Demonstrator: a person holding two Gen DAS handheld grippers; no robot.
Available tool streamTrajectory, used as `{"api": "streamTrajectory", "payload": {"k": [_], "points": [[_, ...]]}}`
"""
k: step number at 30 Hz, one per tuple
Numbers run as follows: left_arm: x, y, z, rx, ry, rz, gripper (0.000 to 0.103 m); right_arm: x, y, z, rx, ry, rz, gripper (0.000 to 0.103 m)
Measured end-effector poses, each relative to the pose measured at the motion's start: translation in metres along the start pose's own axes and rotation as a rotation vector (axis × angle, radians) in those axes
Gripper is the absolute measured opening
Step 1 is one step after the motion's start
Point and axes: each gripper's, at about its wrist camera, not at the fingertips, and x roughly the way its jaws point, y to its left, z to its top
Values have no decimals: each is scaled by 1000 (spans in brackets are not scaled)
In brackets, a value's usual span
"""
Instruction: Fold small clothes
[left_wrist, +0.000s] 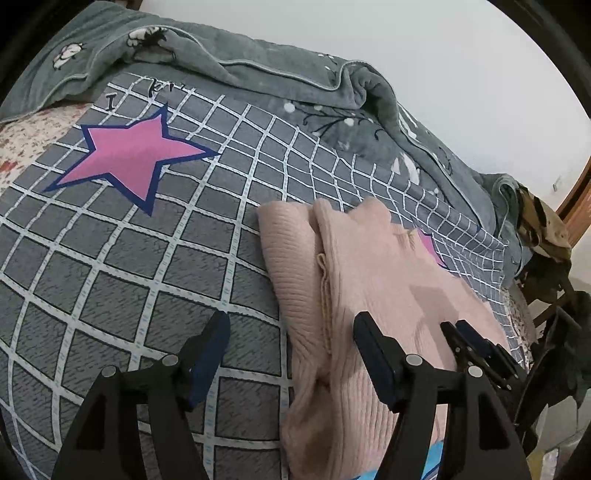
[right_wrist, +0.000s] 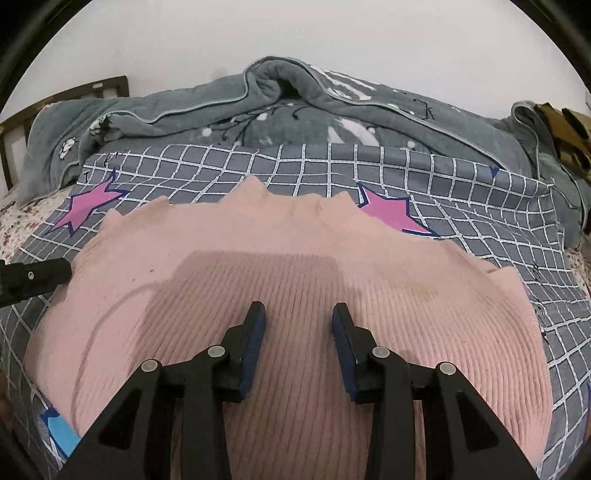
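A pink ribbed knit garment (right_wrist: 295, 251) lies flat on a grey checked bedsheet (left_wrist: 110, 266) printed with pink stars (left_wrist: 136, 158). In the left wrist view the garment (left_wrist: 369, 266) is folded, with its left edge running down the middle of the frame. My left gripper (left_wrist: 291, 321) is open and straddles that edge, one finger over the sheet and one over the knit, pinching nothing. My right gripper (right_wrist: 299, 310) hovers open over the garment's middle with only flat cloth below the gap. The right gripper (left_wrist: 469, 339) and left gripper (right_wrist: 37, 277) each appear in the other's view.
A rumpled grey fleece blanket (right_wrist: 280, 107) is heaped along the far side of the bed against a white wall. A wooden headboard (right_wrist: 22, 122) stands at the far left. Camouflage clothing (left_wrist: 543, 229) hangs over a chair at the right edge. A blue patch (right_wrist: 61, 432) shows under the garment.
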Motion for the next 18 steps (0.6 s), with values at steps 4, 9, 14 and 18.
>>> {"api": "streamTrajectory", "payload": {"k": [4,9,14,18], "points": [[3,-3,-4,15,18,-27,68,-1,2,-1,-13,5,-6,37],[7,-9,-9,27,47,-73,69,-6,1,-3,-25,12,-9,37],[11,-19,-16,46,58,-71,69,-9,0,-3,-25,23,-1,37],[12,-22,-22,51,46,-50,69,-15,-4,-3,-13,38,25,37]]}}
